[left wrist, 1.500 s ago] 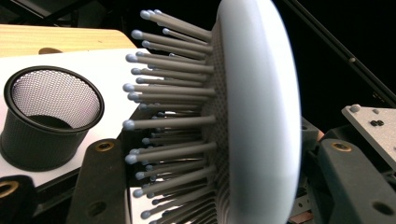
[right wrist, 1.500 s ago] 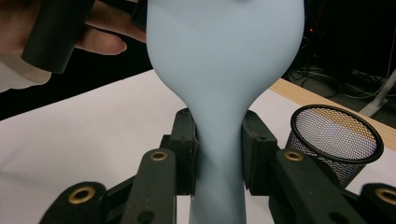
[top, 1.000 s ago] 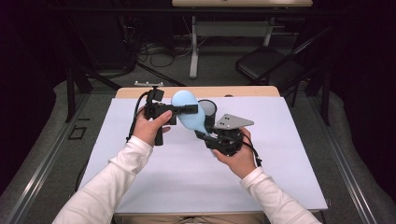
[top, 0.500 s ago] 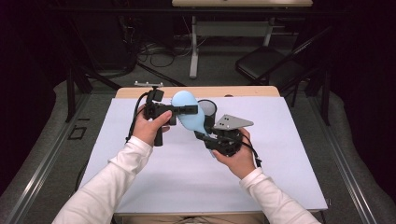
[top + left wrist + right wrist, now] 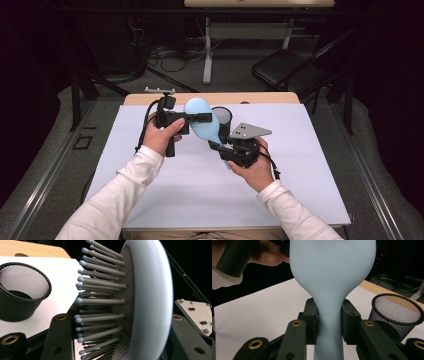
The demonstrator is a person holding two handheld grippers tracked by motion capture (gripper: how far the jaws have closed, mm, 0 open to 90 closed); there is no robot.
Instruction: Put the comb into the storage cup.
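Hairbrush [image 5: 202, 121], pale blue, held in air above white table sheet [image 5: 300, 175] between both grippers. Right gripper [image 5: 329, 325] clamped on brush handle, pads pressing either side of narrow neck. Left gripper [image 5: 200, 118] closed across brush head: one jaw on bristle side, other behind rounded back; jaws have just been closing on it. Bristles [image 5: 100, 302] point sideways toward black mesh cup [image 5: 21, 291]. Cup stands upright on sheet near far edge, just behind brush.
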